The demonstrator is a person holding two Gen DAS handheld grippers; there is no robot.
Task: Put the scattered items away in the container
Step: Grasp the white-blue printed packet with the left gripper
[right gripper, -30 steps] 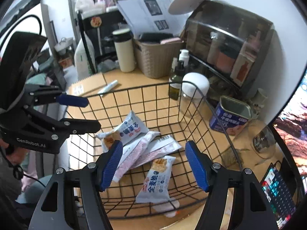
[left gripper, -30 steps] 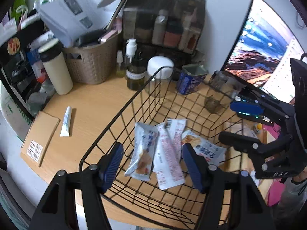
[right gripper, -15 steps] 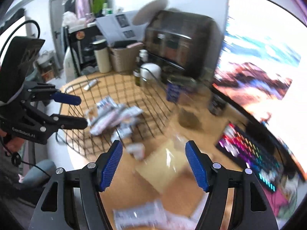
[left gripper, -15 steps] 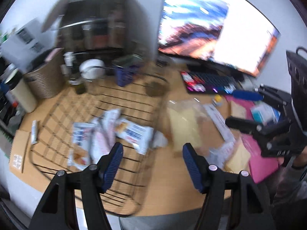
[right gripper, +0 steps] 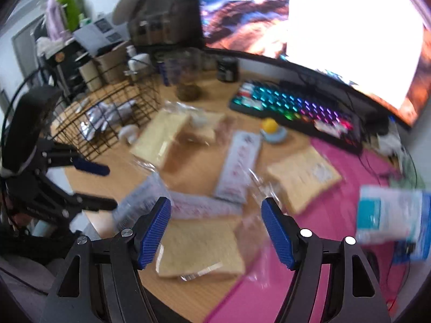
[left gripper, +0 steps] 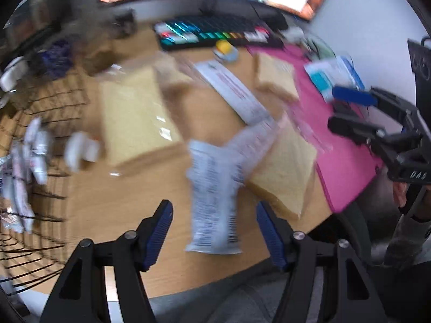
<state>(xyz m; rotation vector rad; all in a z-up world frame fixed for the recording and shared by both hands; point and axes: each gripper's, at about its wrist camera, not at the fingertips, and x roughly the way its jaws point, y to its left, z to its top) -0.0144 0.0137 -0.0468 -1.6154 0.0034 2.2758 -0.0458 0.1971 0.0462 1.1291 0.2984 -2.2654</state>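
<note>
Both views are blurring, so fine print on the packets cannot be read. The left tool (left gripper: 212, 231) is hovering over the near edge of the wooden tabletop (left gripper: 113, 204) with its blue pads spread wide and nothing between them. Just beyond those pads a silvery white snack packet (left gripper: 212, 188) is lying flat, its far end resting against a bagged slice of bread (left gripper: 285, 169) to its right. Another long white packet (left gripper: 231, 91) is lying farther away, and a larger bagged bread slice (left gripper: 134, 118) is sitting to the left of it. At the far left the black wire basket (left gripper: 54, 102) is holding several white packets (left gripper: 24, 156), and a small white item (left gripper: 80, 150) is sitting on the tabletop right at the basket's side.

The right tool (right gripper: 215, 231) is also gaping open and gripping nothing, poised above a bagged bread slice (right gripper: 199, 250) at the near edge. A silvery packet (right gripper: 142, 199) is lying just left of its left pad. Farther off, a white packet (right gripper: 239, 167) is lying between two more bread slices, one to the left (right gripper: 161, 137) and one to the right (right gripper: 304, 177) on a pink mat (right gripper: 336, 215). The basket (right gripper: 107, 118) is standing at the far left in this view. A lit keyboard (right gripper: 296, 107) and a monitor (right gripper: 296, 27) are sitting at the far side, and a white and teal box (right gripper: 390, 215) is showing at the right.
</note>
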